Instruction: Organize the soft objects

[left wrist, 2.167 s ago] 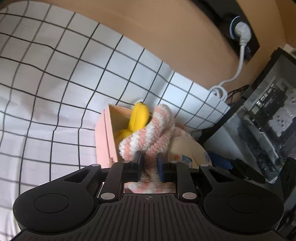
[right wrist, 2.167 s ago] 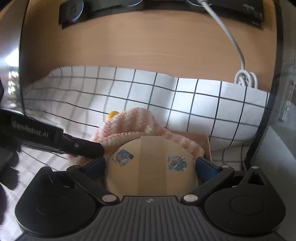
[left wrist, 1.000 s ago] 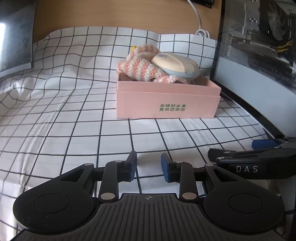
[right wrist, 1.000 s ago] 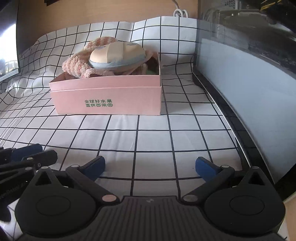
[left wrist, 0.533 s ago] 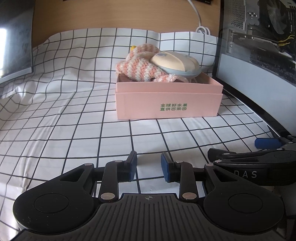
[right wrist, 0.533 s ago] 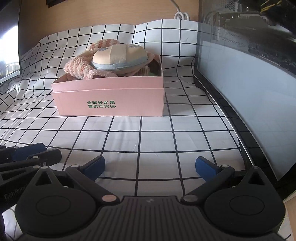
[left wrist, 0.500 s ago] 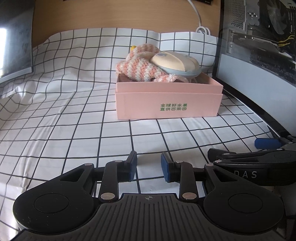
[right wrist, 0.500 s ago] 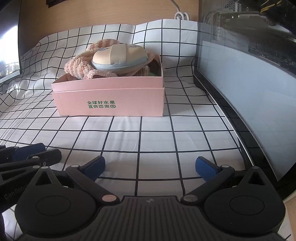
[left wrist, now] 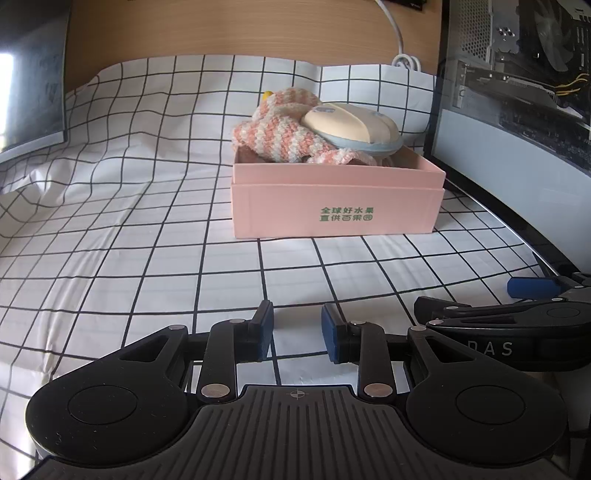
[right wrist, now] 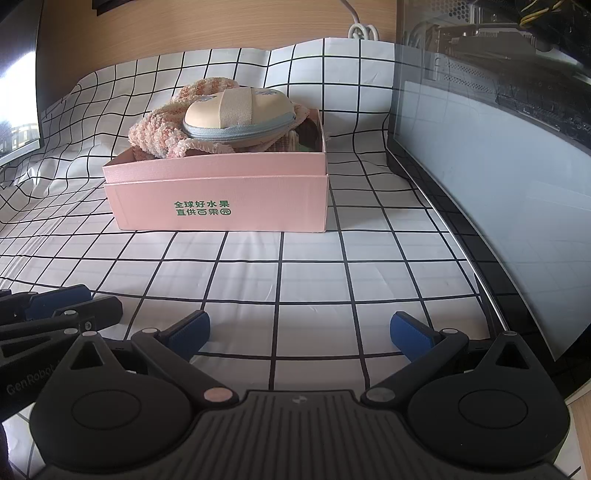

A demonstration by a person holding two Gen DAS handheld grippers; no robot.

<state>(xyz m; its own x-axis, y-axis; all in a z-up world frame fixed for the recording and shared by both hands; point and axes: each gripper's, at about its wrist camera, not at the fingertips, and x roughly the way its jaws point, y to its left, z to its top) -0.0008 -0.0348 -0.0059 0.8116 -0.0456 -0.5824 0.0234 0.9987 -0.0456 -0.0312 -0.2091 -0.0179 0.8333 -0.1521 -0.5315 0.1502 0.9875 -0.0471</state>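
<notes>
A pink box (left wrist: 336, 206) with green lettering stands on the checked cloth; it also shows in the right wrist view (right wrist: 218, 199). In it lie a pink-and-white knitted piece (left wrist: 280, 136), a cream zip pouch with a blue edge (left wrist: 351, 127) on top, and a yellow thing (left wrist: 266, 96) peeking out behind. The pouch (right wrist: 236, 110) and knit (right wrist: 159, 133) show in the right wrist view too. My left gripper (left wrist: 297, 330) is empty, its jaws a narrow gap apart, low near the cloth in front of the box. My right gripper (right wrist: 299, 328) is wide open and empty, beside it.
A computer case with a glass side (right wrist: 498, 166) runs along the right edge of the cloth. A wooden wall (left wrist: 240, 29) with a white cable (left wrist: 402, 59) is behind. A dark screen (left wrist: 29, 74) stands at the far left. The checked cloth (left wrist: 129, 229) is wrinkled at left.
Both grippers let go of the knit and the pouch, left them in the box and drew back low to the cloth. In the last half second they hardly moved.
</notes>
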